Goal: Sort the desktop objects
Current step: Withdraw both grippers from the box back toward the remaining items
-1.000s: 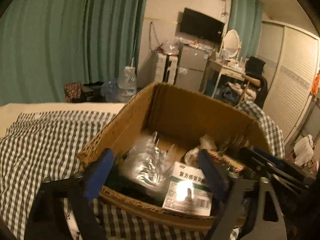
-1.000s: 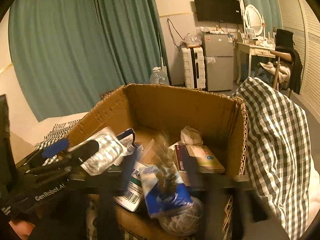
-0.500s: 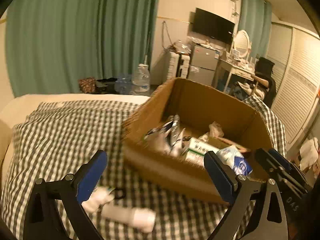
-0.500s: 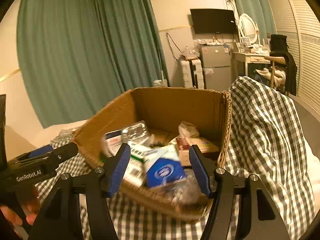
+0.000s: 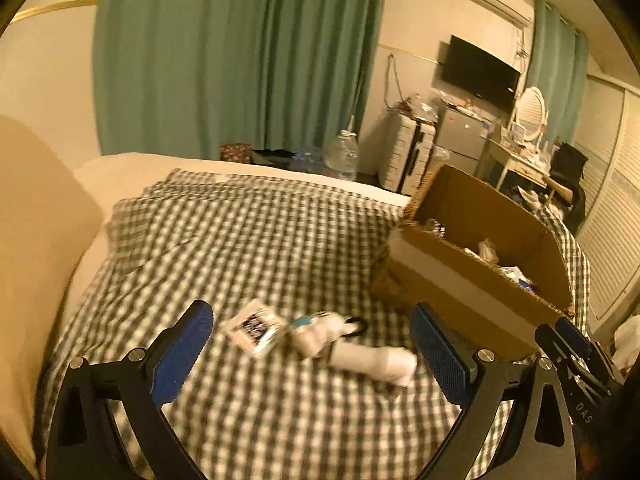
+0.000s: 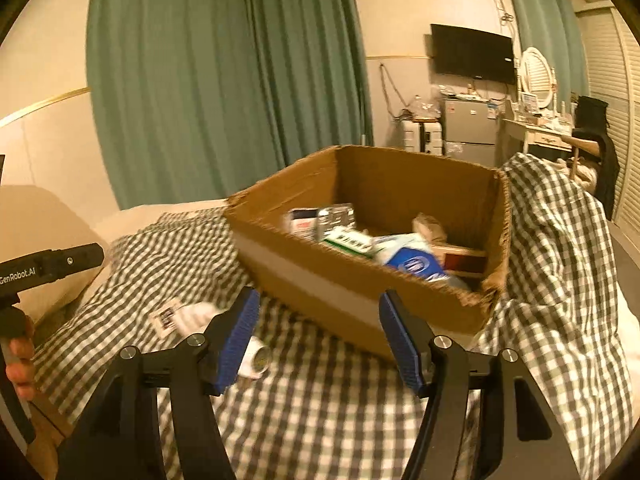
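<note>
A cardboard box [image 6: 360, 280] sits open on a bed under a checked cloth [image 5: 248, 240]. From the right wrist camera the box is seen from one corner, its top flaps gone or folded and its near rim ragged. It is partly filled. Against the left inner side stand a white carton with red print [image 6: 301, 220] and a silvery foil pack [image 6: 335, 218]. In front of them lies a white and green carton [image 6: 349, 239] with a barcode facing up. Right of that, a blue and white packet [image 6: 414, 262] leans on the near wall, and a dark red flat box [image 6: 464, 259] lies beside it toward the right wall. A crumpled pale wad [image 6: 430, 226] sits behind these. The contents overlap one another; what lies under them cannot be made out.

Left of the box, loose on the cloth, are a small flat sachet [image 5: 254, 326] with a dark printed label, a white tube [image 5: 374, 360] lying on its side, and between them a blurred white item with a teal patch [image 5: 318, 330] and a black loop. The sachet and the blurred item seem to touch; the tube lies just beside them.

The left claw [image 5: 310, 360] is spread wide and holds nothing, its blue pads framing the three loose items. The right claw [image 6: 320, 340] is also open and empty, pointing at the near wall of the box, with the tube's end showing beside its left finger.
</note>
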`<move>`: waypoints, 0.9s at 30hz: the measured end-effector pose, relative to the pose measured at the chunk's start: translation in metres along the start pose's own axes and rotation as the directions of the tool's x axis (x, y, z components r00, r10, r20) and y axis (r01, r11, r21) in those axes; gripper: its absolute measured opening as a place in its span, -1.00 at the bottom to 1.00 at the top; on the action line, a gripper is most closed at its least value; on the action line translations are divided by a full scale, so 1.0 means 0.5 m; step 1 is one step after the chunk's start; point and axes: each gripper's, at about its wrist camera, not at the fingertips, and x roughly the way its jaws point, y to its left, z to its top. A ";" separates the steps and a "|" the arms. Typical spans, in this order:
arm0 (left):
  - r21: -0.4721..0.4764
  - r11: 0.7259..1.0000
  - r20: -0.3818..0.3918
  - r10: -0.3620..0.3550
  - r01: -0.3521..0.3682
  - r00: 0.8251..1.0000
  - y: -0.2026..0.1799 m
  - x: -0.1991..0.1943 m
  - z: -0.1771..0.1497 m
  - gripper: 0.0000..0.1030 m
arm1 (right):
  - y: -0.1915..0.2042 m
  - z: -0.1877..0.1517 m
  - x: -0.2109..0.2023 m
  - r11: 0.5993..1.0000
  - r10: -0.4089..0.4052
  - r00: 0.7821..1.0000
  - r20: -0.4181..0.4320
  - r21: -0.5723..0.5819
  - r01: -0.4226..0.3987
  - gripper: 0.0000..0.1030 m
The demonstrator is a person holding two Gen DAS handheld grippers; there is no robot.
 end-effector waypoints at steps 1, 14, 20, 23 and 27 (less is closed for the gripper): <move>0.001 1.000 0.004 0.006 -0.006 1.000 0.008 -0.007 -0.006 0.96 | 0.008 -0.007 -0.001 1.000 0.009 1.000 -0.007 -0.006 -0.009 0.21; 0.036 0.997 -0.056 0.064 -0.062 0.996 0.083 0.045 -0.085 1.00 | 0.088 -0.064 0.048 0.984 0.104 0.989 -0.104 -0.134 -0.117 0.31; 0.111 0.991 -0.106 0.086 -0.074 0.991 0.077 0.155 -0.075 1.00 | 0.137 -0.081 0.124 0.956 0.140 0.972 -0.189 -0.231 -0.183 0.35; 0.133 0.988 -0.138 0.097 -0.078 0.986 0.080 0.218 -0.069 1.00 | 0.160 -0.085 0.177 0.940 0.152 0.960 -0.235 -0.266 -0.214 0.38; 0.139 0.988 -0.167 0.085 -0.062 0.982 0.090 0.278 -0.084 1.00 | 0.181 -0.091 0.248 0.919 0.139 0.943 -0.302 -0.316 -0.236 0.46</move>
